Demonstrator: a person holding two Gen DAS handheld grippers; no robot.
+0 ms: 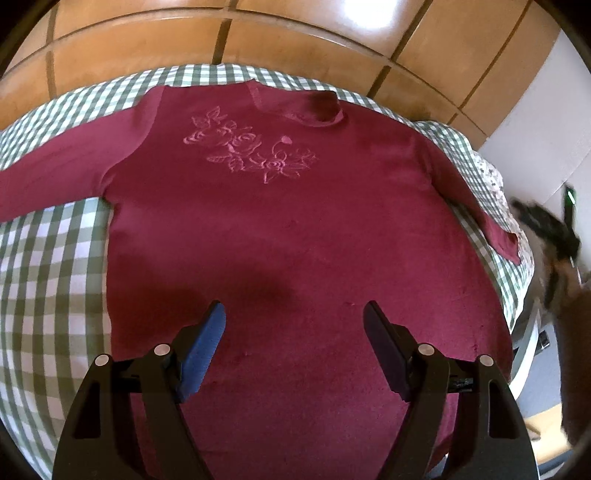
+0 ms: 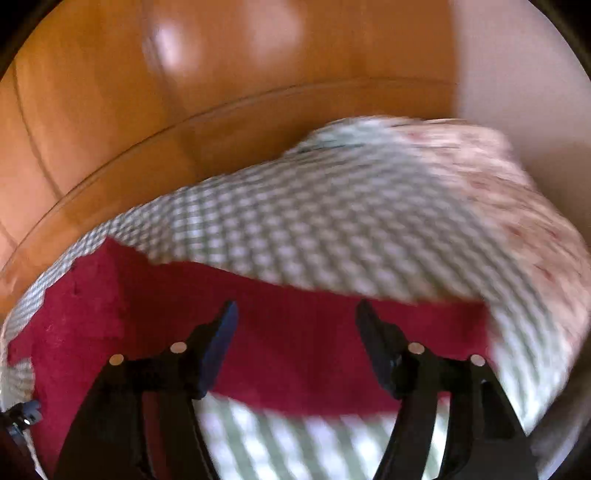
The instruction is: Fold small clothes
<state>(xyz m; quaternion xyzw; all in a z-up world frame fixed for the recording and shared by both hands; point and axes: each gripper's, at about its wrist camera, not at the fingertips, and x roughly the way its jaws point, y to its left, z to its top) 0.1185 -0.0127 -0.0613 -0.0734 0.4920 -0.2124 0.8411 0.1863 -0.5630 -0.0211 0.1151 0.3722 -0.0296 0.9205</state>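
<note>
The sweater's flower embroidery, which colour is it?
Pink, lighter than the dark red sweater; the embroidery shows best in the left wrist view.

You have a green-and-white checked cloth [image 1: 51, 266] spread as the work surface, showing on both sides in the left wrist view and filling the middle of the blurred right wrist view [image 2: 332, 229]. Its far right edge gives way to a pale floral-print fabric [image 1: 495, 184], which also shows at the right in the other view [image 2: 517, 206]. Behind both you see glossy wooden panels [image 1: 325, 33] with dark seams and a bright glare patch. A white wall [image 1: 535, 122] stands at the right.
</note>
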